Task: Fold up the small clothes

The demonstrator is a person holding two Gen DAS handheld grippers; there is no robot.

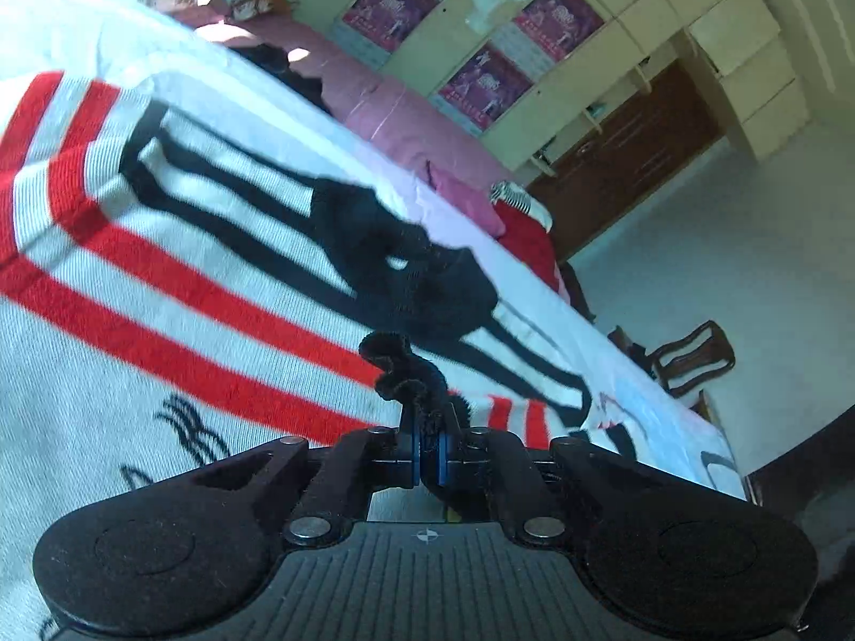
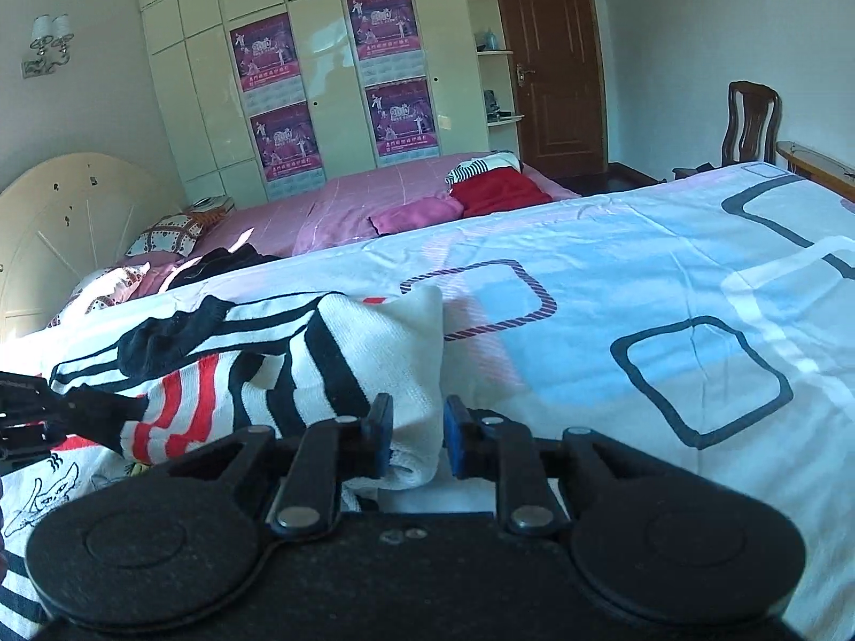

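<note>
White sweater, red-and-black stripes; pink bedspread.

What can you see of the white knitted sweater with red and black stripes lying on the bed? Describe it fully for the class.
The white knitted sweater with red and black stripes is ribbed, soft and rumpled, lying partly folded on the white bedsheet with dark square outlines. A black fuzzy trim crosses it. The left gripper is shut on that trim; the right gripper is open around a white folded edge.

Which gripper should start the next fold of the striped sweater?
Left. The left gripper is shut on the sweater's black trim. The right gripper is open, its jaws straddling a white edge of the striped sweater without clamping it.
</note>
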